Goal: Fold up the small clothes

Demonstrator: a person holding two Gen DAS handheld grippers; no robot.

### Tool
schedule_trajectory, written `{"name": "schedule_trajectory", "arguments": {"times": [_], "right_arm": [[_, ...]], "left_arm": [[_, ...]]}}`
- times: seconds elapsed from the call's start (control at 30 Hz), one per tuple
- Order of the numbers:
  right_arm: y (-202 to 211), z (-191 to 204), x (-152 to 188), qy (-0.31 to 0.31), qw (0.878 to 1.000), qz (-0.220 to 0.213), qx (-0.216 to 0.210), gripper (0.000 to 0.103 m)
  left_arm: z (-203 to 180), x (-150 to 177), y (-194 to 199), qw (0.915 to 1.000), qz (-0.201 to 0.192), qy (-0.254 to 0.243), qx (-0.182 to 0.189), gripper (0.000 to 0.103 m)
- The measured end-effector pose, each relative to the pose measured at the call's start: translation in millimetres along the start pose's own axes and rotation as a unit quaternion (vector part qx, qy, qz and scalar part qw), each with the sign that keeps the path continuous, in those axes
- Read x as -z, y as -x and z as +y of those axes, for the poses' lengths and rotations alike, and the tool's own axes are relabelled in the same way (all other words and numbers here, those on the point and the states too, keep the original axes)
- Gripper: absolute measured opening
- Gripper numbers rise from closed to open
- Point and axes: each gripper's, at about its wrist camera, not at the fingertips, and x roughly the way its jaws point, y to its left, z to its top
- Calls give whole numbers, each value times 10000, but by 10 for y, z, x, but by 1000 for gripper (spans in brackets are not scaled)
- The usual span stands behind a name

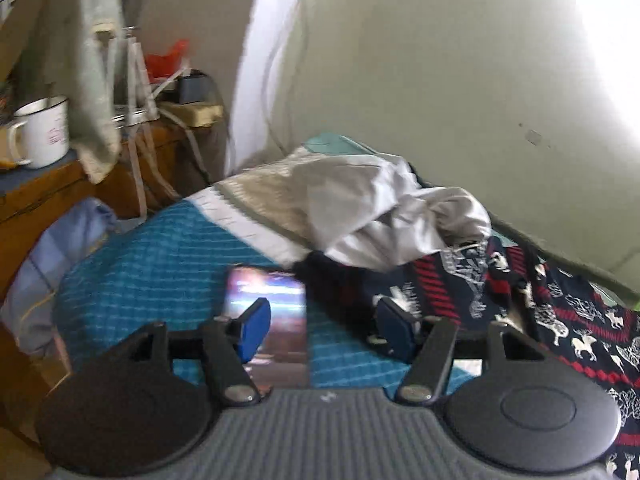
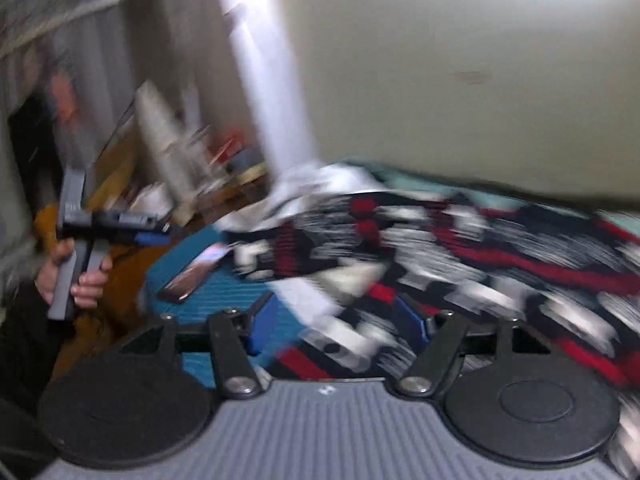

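A dark patterned sweater (image 1: pixel 520 300) with red stripes and white animal figures lies spread on the teal bed cover (image 1: pixel 160 264), to the right. A crumpled white garment (image 1: pixel 384 216) lies on it at the back. My left gripper (image 1: pixel 324 332) is open and empty, above the bed beside the sweater's left edge. In the blurred right wrist view the sweater (image 2: pixel 460 256) fills the right half. My right gripper (image 2: pixel 336 324) is open, its jaws on either side of the sweater's near edge. The left gripper (image 2: pixel 154 236) shows there in a hand at the left.
A phone (image 1: pixel 266 320) with a lit screen lies on the bed cover just under my left gripper; it also shows in the right wrist view (image 2: pixel 196 274). A wooden bedside table (image 1: pixel 52 196) carries a white enamel mug (image 1: pixel 40 132) and clutter. The wall (image 1: pixel 440 80) borders the bed behind.
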Motion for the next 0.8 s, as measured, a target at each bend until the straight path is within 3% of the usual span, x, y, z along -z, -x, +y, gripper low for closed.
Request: {"name": "schedule_trajectory", "arguments": {"times": [0.1,0.2,0.3,0.33,0.37,0.4,0.43,0.5,0.63,0.7,0.8], "right_arm": [[-805,430,-236,736,9965,234,-313,65],[-1644,726,-411,734,9938,555,-630,67],[-2266,931,-421,756,9924,771,-597,67],[-2419,975,-411,786,9923,809,-505,58],[-2580,1008,-403,827,9922,861,-351,41],[-2708,1013,-394,847,9914,983,-188,0],[-2777,984,-411,734,9907,1145,-70,0],[-2574,822,-495,291,9937,1018,-371,0],[-1746,384,-906,-192,9966,238,-769,0],[-1239,28,-1110,-382,9973,-261,-577,0],[-540,-605,-1293,-638,9940,-879,104,0]], "left_arm": [[180,115,63,9999,41,95,1,60],[358,213,165,9997,21,225,13,60],[535,276,236,9990,60,446,-7,60],[585,285,250,9987,71,498,-28,60],[628,290,262,9985,68,545,-66,60],[659,290,269,9983,52,574,-90,60],[679,282,280,9982,23,592,-92,60],[671,247,269,9984,-57,561,-47,60],[413,90,89,9990,-32,385,219,60],[133,-8,-17,9987,-38,211,466,60],[-407,-162,-221,9958,-51,-174,901,60]]}}
